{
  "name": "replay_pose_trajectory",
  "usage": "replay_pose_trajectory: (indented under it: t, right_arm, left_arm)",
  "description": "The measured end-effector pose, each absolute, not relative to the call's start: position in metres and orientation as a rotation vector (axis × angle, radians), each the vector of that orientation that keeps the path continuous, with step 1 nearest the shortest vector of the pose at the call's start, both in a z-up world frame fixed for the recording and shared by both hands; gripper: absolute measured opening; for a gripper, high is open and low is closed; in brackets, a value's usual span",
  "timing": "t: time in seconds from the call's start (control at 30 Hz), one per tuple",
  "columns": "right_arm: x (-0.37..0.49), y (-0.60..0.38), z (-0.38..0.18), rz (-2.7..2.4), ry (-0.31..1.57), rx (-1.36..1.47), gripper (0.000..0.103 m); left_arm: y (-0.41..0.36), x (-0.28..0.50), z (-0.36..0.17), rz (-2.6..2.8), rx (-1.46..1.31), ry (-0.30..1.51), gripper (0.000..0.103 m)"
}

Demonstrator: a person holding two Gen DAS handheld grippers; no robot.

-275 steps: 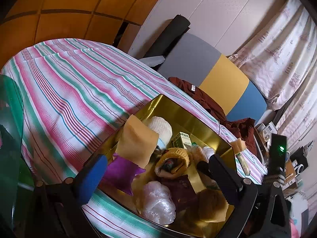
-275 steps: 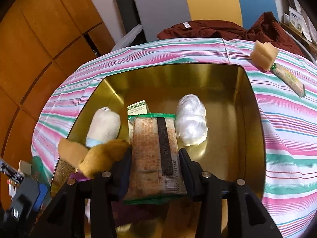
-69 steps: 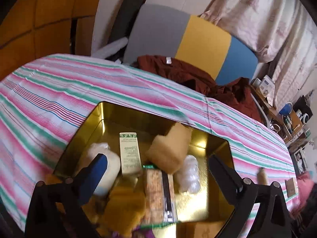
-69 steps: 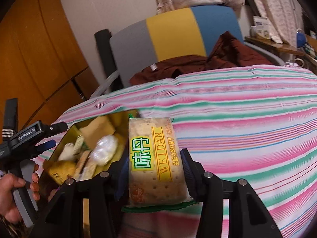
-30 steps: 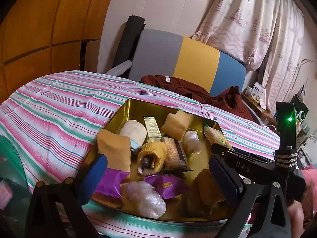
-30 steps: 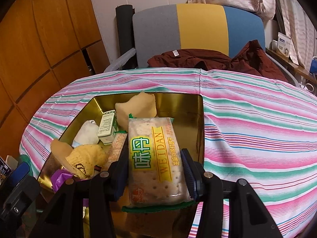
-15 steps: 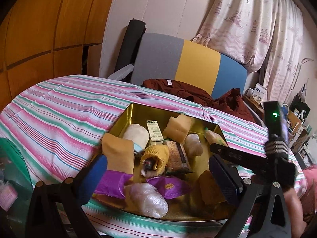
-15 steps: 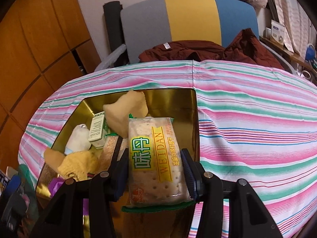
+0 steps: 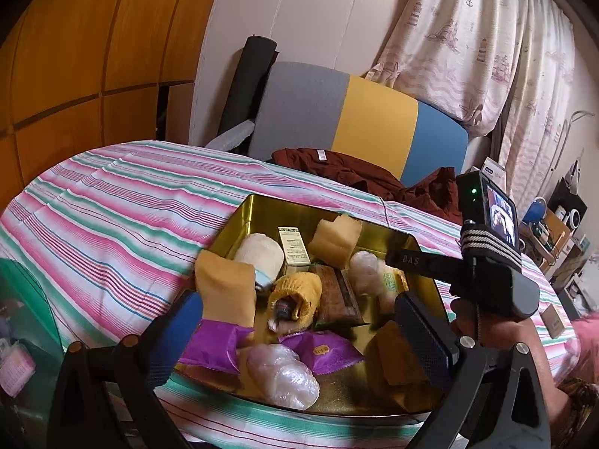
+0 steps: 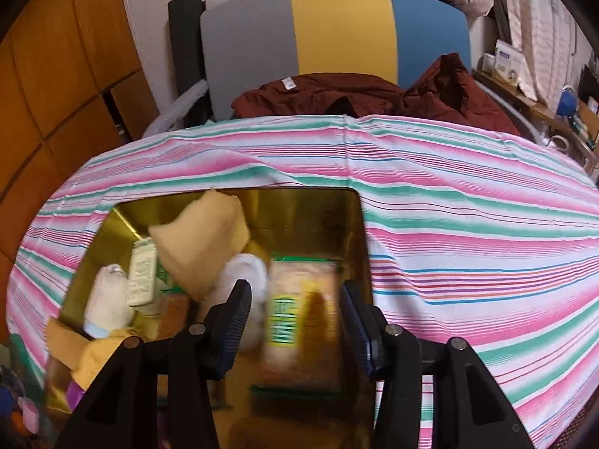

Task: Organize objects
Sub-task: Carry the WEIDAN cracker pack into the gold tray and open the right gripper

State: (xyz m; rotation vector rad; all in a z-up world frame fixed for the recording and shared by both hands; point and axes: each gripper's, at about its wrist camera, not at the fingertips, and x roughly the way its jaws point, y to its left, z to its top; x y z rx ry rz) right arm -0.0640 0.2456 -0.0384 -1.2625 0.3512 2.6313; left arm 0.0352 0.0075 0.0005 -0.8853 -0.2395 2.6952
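Half a second ago the right gripper was clamped on the cracker pack; now its fingers stand spread with clear gaps on either side of the pack, which shows smeared with motion blur between and below them, so it looks released and dropping into the right-hand side of the gold tin (whether it has already touched the bottom cannot be told from the blur). That reads as one more item put away, with the right gripper free for whatever is left outside. The left gripper hangs released and empty at the near edge of the tin, gripping nothing. Its view gives what the right wrist view misses: the near half of the tin with the purple wrappers, a clear plastic bundle and a yellow knitted piece, plus the right tool from the side above the tin's far right. Farther off, both views show the striped tablecloth, a dark red garment, then the tricolour chair back.
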Motion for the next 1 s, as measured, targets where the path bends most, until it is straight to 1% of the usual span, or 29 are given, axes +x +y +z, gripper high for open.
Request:
replay_pose_trajectory:
  t: [0.23, 0.37, 0.47, 0.6, 0.67, 0.73, 0.77, 0.8, 0.9, 0.93, 1.0]
  right_arm:
    - [-0.035, 0.251, -0.023, 2.679, 0.472, -1.259, 0.049]
    - [-0.032, 0.229, -0.03, 2.751, 0.481, -1.437, 0.049]
    - [-0.039, 0.196, -0.037, 2.838, 0.404, -1.568, 0.049]
    - [-0.046, 0.159, -0.043, 2.889, 0.264, -1.614, 0.049]
    - [-0.055, 0.145, -0.049, 2.869, 0.152, -1.638, 0.049]
    - [-0.059, 0.141, -0.056, 2.779, -0.006, -1.618, 0.049]
    - [-0.058, 0.146, -0.058, 2.743, -0.019, -1.601, 0.049]
    - [-0.057, 0.154, -0.06, 2.721, 0.023, -1.599, 0.049]
    - [-0.043, 0.181, -0.057, 2.726, 0.297, -1.616, 0.049]
    - [-0.037, 0.186, -0.052, 2.736, 0.329, -1.596, 0.049]
    - [-0.025, 0.19, -0.043, 2.742, 0.297, -1.551, 0.049]
  left_arm:
    - [0.003, 0.033, 0.0, 2.733, -0.891, -0.248, 0.103]
    - [-0.011, 0.032, 0.002, 2.815, -0.886, -0.28, 0.103]
    - [-0.028, 0.032, 0.005, 2.887, -0.868, -0.341, 0.103]
    - [-0.046, 0.032, 0.005, 2.938, -0.864, -0.396, 0.103]
    - [-0.051, 0.029, 0.003, 2.929, -0.898, -0.428, 0.103]
    - [-0.051, 0.028, 0.0, 2.908, -0.93, -0.447, 0.103]
    - [-0.05, 0.027, -0.001, 2.9, -0.933, -0.453, 0.103]
    - [-0.049, 0.026, -0.001, 2.897, -0.937, -0.452, 0.103]
    - [-0.041, 0.026, 0.001, 2.902, -0.94, -0.412, 0.103]
    - [-0.036, 0.026, 0.002, 2.916, -0.951, -0.371, 0.103]
    - [-0.028, 0.025, 0.004, 2.941, -0.976, -0.282, 0.103]
